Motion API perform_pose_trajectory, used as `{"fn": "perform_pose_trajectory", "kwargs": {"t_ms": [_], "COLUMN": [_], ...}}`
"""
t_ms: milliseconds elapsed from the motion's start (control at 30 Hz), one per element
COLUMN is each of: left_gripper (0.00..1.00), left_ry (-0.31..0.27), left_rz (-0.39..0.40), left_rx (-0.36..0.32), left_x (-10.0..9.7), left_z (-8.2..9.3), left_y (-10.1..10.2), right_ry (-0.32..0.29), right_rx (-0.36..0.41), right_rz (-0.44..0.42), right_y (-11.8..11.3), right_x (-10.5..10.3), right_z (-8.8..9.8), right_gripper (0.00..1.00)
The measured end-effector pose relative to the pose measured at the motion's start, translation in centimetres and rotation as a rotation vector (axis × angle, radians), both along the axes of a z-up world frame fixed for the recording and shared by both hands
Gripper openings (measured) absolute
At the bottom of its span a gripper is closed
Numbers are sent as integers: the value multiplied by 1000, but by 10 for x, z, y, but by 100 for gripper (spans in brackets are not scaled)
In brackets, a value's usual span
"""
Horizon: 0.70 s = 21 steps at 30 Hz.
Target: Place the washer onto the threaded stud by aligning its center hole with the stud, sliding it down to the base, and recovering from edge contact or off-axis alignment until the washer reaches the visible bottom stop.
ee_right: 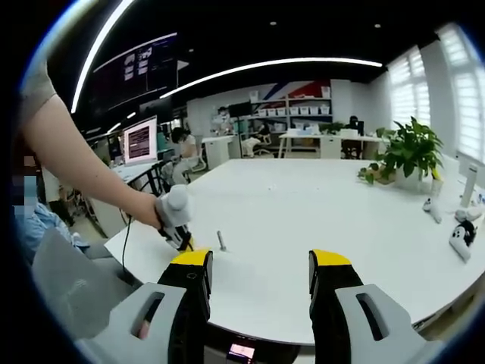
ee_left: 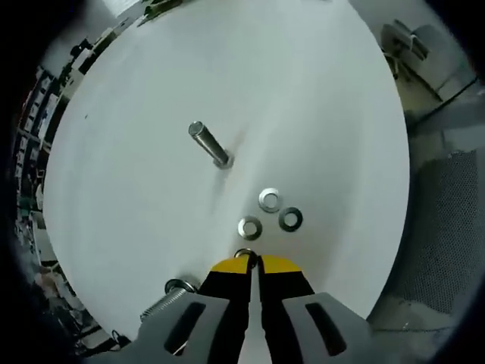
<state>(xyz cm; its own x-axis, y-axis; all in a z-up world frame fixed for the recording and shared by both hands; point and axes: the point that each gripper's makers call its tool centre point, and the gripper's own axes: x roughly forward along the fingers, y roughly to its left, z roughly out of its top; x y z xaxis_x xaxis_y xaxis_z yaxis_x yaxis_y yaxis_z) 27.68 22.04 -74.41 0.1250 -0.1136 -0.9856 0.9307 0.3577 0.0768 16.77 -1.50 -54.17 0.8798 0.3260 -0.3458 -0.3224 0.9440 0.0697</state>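
The yellow-tipped left gripper (ee_left: 252, 263), jaws pressed together on a small flat steel washer (ee_left: 244, 253), holds it short of the upright threaded steel stud (ee_left: 210, 145) ahead. Thin, stiff and slick, the washer probably demands an edge pinch. The right gripper (ee_right: 260, 267) waits spread wide.

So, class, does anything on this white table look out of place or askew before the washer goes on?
Nothing stands out. The stud stands on the table, bare, with three loose washers lying flat nearby. The left gripper, jaws together, seems to pinch a fourth washer. The right gripper is open.
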Motion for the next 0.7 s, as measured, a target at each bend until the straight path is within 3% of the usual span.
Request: {"fn": "perform_pose_trajectory", "kwargs": {"t_ms": [100,167,367,633,700], "left_gripper": [0,0,0,0,0], "left_ry": [-20,-97,-115,-136,-116], "left_rz": [-8,-21,60,21,33], "left_rx": [3,-17,-48,-44,-49], "left_x": [0,3,1,-3,-5], "left_z": [-1,0,1,1,1], "left_y": [0,-1,1,2,3], "right_ry": [-4,-6,0,-2,-3], "right_rx": [-11,-19,-18,-19,-17], "right_rz": [8,8,22,18,16], "right_y": [2,1,4,3,3], "right_x": [0,0,0,-1,0], "right_z": [0,1,-1,0,0], "right_gripper": [54,54,55,55,55]}}
